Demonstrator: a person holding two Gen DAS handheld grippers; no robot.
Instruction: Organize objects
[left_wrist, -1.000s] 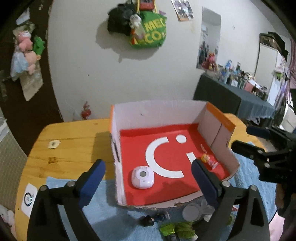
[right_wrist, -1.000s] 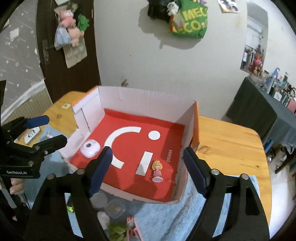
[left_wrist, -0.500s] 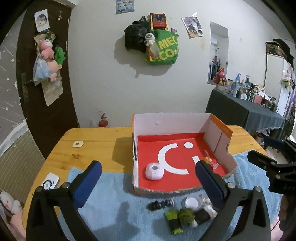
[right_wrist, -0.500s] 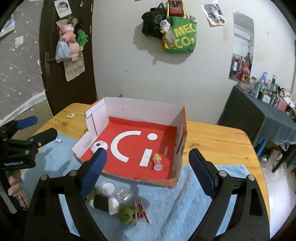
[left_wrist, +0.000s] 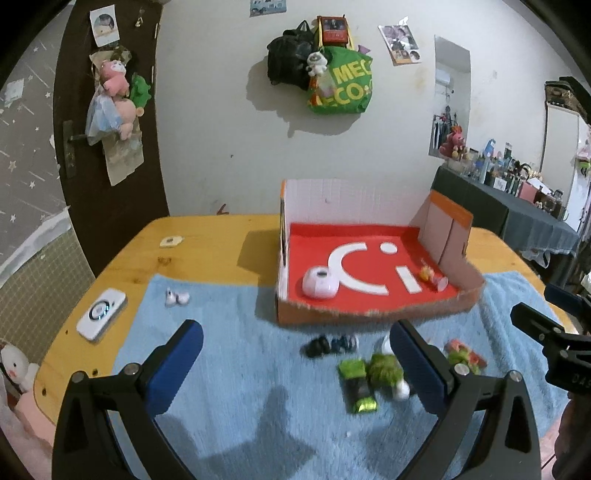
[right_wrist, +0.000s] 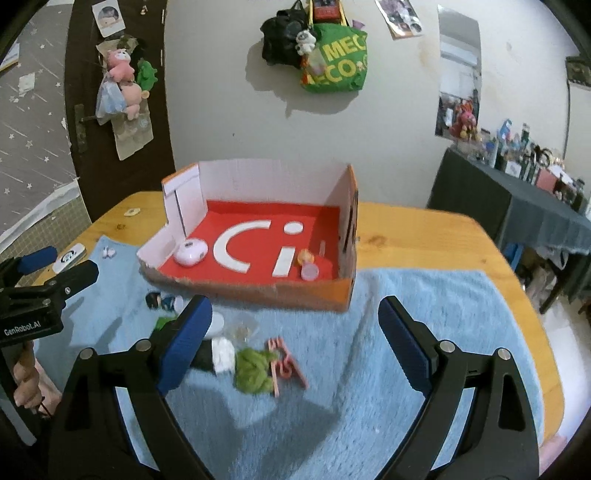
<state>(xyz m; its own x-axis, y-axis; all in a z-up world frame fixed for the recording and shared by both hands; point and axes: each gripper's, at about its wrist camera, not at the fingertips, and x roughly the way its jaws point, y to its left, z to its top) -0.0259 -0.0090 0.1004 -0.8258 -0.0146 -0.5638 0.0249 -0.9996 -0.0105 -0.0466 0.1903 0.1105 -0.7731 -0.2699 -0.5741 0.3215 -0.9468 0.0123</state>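
a wooden tabletop (left_wrist: 207, 236) carries a light blue towel (left_wrist: 240, 354), and on the towel's far side sits a cardboard box (left_wrist: 373, 206) with a red floor, white walls and a low torn front edge. inside the box, a round pink-and-white case (left_wrist: 320, 283) lies near the left wall and a small doll (left_wrist: 426, 273) with a pink base lies tipped over near the right wall.

on the towel in front of the box lie a dark little toy (left_wrist: 330, 345), a green stuffed toy (left_wrist: 384, 371) with a black and white part, a round white lid (right_wrist: 216, 322) and a pink clip (right_wrist: 284, 360). white earbuds (left_wrist: 176, 297) rest at the towel's far left corner, and a white charger (left_wrist: 101, 314) lies on the bare wood beside it.

the left gripper (left_wrist: 295, 360) hangs over the towel with its jaws wide and nothing between them. the right gripper (right_wrist: 295, 336) also stands with its jaws wide and empty, above the green toy and the clip.
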